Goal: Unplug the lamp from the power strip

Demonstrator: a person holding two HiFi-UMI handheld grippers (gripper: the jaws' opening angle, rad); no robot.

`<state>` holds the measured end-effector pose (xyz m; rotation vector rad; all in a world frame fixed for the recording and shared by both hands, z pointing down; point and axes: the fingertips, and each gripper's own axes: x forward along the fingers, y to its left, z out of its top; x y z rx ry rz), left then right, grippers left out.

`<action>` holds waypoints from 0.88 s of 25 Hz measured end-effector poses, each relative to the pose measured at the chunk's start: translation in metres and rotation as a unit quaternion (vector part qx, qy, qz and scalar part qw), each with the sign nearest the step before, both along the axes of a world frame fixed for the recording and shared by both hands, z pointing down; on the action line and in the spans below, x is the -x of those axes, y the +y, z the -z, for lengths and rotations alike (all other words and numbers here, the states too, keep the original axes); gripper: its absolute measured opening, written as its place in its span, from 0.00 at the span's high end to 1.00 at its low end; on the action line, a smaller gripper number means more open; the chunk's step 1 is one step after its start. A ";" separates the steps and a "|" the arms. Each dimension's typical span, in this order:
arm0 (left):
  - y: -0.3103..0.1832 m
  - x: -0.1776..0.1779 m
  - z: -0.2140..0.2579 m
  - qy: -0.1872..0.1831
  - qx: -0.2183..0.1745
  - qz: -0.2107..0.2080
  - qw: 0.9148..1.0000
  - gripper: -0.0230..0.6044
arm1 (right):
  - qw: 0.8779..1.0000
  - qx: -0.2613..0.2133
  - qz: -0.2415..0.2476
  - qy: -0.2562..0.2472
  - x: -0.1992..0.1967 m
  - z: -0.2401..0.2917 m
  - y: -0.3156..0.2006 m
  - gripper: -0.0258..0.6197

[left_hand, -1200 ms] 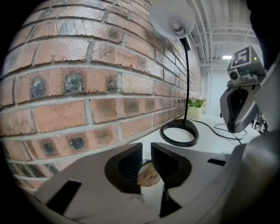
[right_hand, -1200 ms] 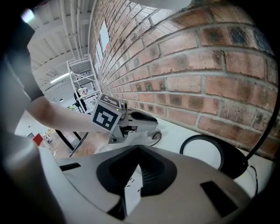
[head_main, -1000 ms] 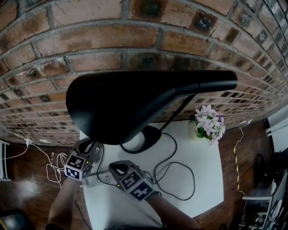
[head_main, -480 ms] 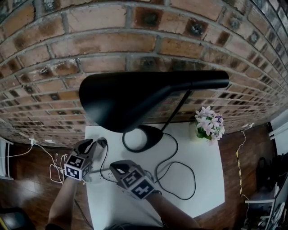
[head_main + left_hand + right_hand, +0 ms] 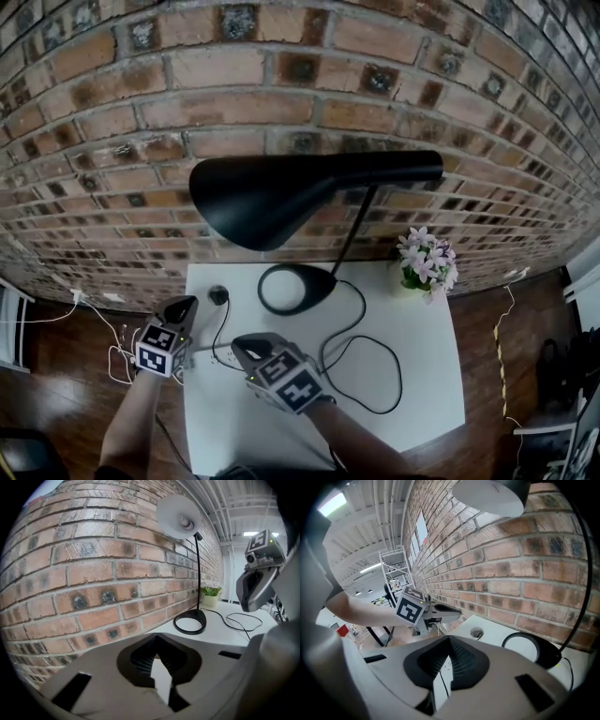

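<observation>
Beside left gripper [image 5: 188, 305], jaws just closed on nothing, lamp plug [image 5: 217, 296] on table [image 5: 427, 375]

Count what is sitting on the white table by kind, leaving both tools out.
Lamp: 1
Power strip: 1
Black plug: 1
Flower pot: 1
Total: 4

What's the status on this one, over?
Left tool just closing, nothing between jaws; right tool shut, empty. Lamp plug out, lying on table, clear of power strip. Nothing in the way.
</observation>
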<state>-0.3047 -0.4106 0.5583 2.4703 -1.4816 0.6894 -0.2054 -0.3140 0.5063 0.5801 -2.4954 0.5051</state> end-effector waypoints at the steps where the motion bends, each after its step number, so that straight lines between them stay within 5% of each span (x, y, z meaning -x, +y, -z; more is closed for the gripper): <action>1: 0.003 0.000 0.004 -0.001 -0.003 0.001 1.000 0.96 | 1.000 -0.003 -0.001 -0.006 -0.001 0.005 0.002 0.96; 11: 0.042 -0.007 0.027 -0.024 0.003 0.017 1.000 0.96 | 0.999 -0.022 0.013 -0.047 -0.010 0.039 0.030 0.96; 22: 0.088 -0.043 0.073 0.064 -0.015 0.064 0.996 0.96 | 0.997 -0.041 0.022 -0.064 -0.033 0.067 0.058 0.97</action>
